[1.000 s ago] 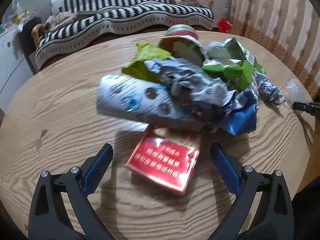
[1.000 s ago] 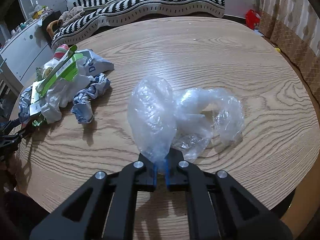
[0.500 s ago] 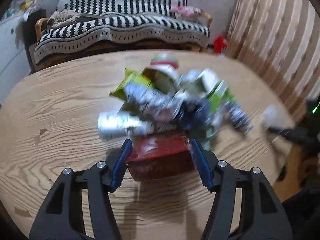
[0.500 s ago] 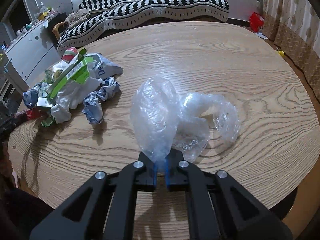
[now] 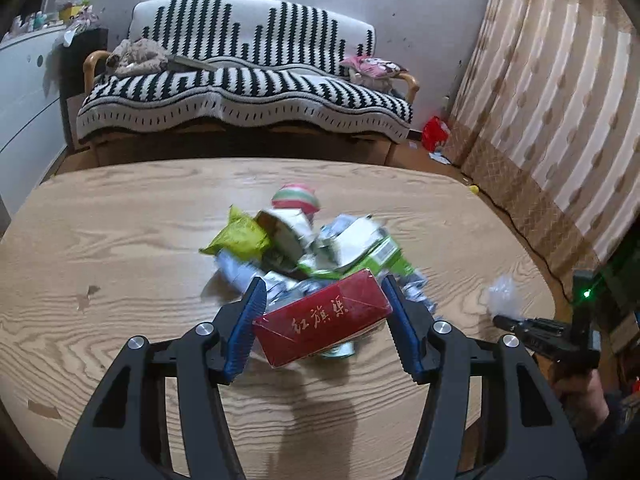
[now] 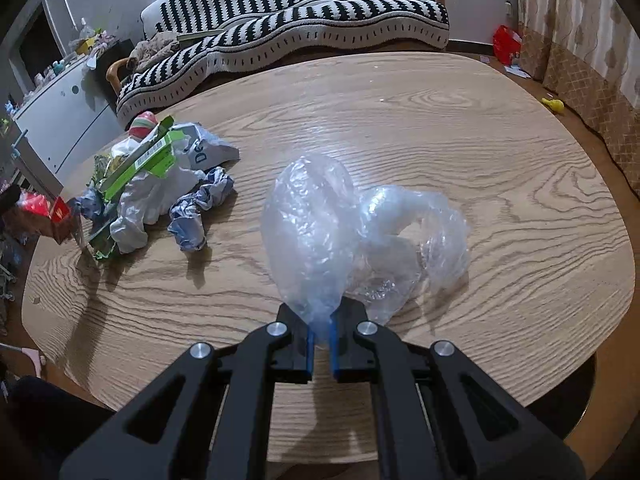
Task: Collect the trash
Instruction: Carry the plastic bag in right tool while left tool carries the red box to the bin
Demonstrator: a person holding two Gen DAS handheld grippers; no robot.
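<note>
Gripping a red carton [image 5: 324,322] between its two blue-padded fingers, the left gripper [image 5: 324,320] now holds the box tilted and lifted clear of the wooden table [image 5: 120,248], where a second ago the same box lay flat on the wood under the edge of the litter with the fingers spread wide on either side of it. Half a second ago the fingers had closed in around it; now its shadow falls on the bare wood below, which suggests it is off the surface. Just behind it sits the trash pile [image 5: 304,248]: a yellow-green wrapper, a green and white carton, crumpled silver and blue packaging and a round pink and green lid at the back. Off to the right, well apart from the pile, the right gripper [image 6: 320,340] is pinched tightly on the neck of a clear plastic bag [image 6: 316,240], which billows upright above the fingertips while the rest of it lies crumpled on the table; that grasp looks unchanged over the last second. Judged from this, one piece of trash has been picked and the bag is held ready, so the likely next step is carrying the box across to the bag, whose mouth does not look open.
</note>
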